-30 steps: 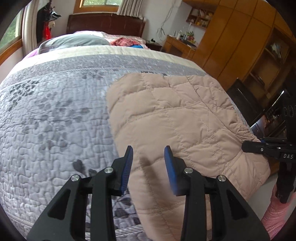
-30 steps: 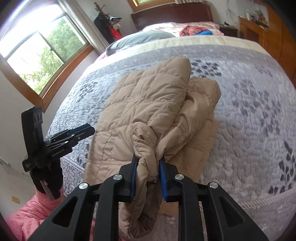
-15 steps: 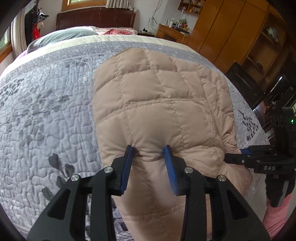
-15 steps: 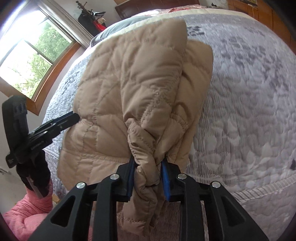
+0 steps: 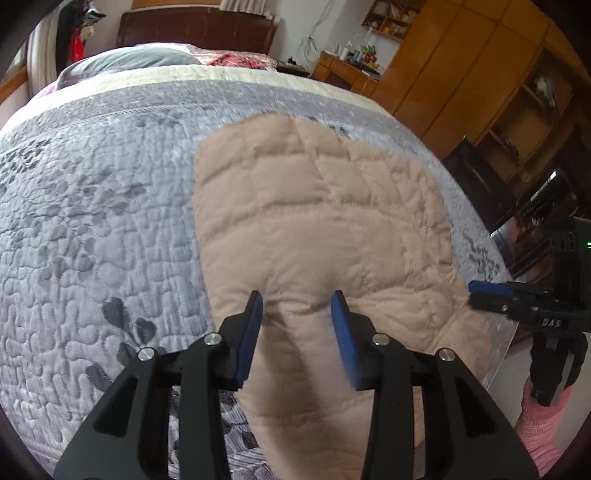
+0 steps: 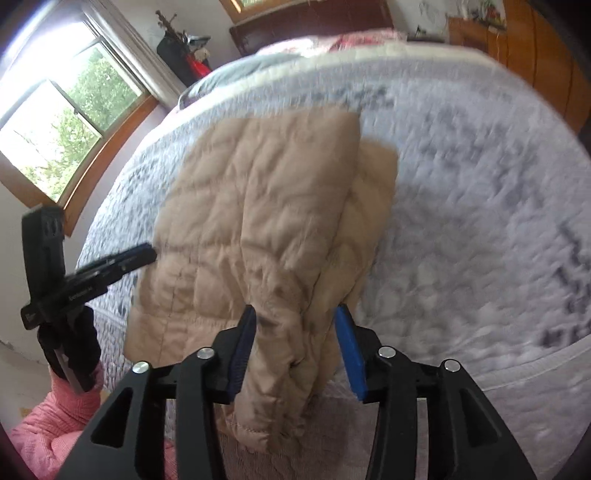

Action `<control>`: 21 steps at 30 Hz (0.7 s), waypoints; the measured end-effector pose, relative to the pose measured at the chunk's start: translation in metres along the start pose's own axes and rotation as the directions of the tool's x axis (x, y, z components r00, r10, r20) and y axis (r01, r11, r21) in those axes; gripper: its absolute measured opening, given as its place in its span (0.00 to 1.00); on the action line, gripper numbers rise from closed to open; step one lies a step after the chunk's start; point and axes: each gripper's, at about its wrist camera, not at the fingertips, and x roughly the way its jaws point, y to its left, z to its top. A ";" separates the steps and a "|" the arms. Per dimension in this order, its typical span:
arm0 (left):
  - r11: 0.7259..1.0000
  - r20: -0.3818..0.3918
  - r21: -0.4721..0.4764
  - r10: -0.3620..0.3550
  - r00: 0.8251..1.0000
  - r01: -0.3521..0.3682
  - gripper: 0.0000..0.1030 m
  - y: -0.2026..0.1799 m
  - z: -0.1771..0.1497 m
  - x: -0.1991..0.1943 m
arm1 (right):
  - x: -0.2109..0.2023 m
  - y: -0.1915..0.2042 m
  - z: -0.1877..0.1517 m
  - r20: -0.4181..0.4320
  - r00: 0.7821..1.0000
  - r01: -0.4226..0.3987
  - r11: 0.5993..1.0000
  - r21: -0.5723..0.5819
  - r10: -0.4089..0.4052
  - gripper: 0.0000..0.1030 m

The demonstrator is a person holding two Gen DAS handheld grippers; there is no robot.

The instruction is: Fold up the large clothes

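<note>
A beige quilted jacket (image 5: 314, 206) lies folded on the grey patterned bedspread (image 5: 92, 221), near the bed's foot edge. My left gripper (image 5: 297, 295) stands over the jacket's near edge. Its jaws are opening, with a ridge of the fabric still between the blue pads. In the right wrist view the jacket (image 6: 258, 206) shows its layered side, and a bunched end hangs between the jaws of my right gripper (image 6: 295, 310). Those jaws are opening and no longer pinch it. Each gripper shows in the other's view, at the jacket's side edges (image 5: 476, 290) (image 6: 147, 253).
The bedspread (image 6: 480, 221) stretches away to pillows (image 5: 129, 61) and a dark headboard (image 5: 195, 26). Wooden wardrobes (image 5: 461, 74) stand to the right of the bed, a window (image 6: 55, 122) to its left. The person's pink sleeves (image 5: 539, 435) (image 6: 48, 424) show at the bed's foot.
The jacket came down and settled flat on the bed. The right jaws, which pinched the bunched end, have spread apart. The left jaws widened a little around the fold.
</note>
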 end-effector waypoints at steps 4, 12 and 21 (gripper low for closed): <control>0.999 0.029 -0.015 0.036 0.999 -0.036 0.37 -0.001 0.011 -0.003 | -0.011 0.001 0.034 0.033 0.999 -0.010 1.000 0.000 0.010 0.56; 0.999 0.017 -0.016 0.051 0.999 -0.050 0.37 -0.005 0.017 0.014 | 0.044 -0.019 0.078 -0.048 0.998 -0.037 0.995 0.097 0.042 0.57; 0.997 0.031 0.015 0.076 0.997 -0.076 0.39 -0.013 0.018 0.015 | 0.039 -0.021 0.081 -0.002 0.997 -0.082 0.994 0.067 0.083 0.13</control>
